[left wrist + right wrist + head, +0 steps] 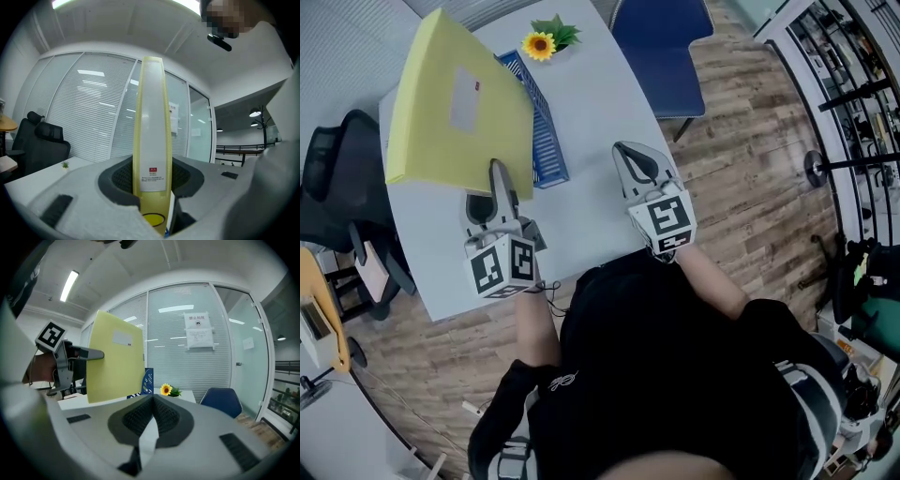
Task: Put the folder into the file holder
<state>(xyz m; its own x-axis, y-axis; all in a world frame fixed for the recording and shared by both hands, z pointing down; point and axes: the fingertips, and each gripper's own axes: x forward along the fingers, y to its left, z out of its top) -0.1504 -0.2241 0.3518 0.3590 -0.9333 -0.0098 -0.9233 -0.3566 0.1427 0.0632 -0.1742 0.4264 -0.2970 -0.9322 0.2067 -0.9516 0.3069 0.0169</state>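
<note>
A yellow folder (459,103) stands upright above the white table (591,103), its broad face with a pale label toward me. My left gripper (502,187) is shut on its lower edge. In the left gripper view the folder's spine (152,136) rises straight up between the pads. The blue mesh file holder (546,122) stands on the table just right of the folder, partly hidden by it. My right gripper (636,159) hovers over the table's right edge, shut with nothing in it. Its own view shows the folder (115,364) and the file holder (147,379) ahead to the left.
A sunflower decoration (540,44) sits at the table's far end. A blue chair (661,52) stands beyond the right side and a black office chair (328,178) at the left. Glass walls with blinds (187,357) lie behind.
</note>
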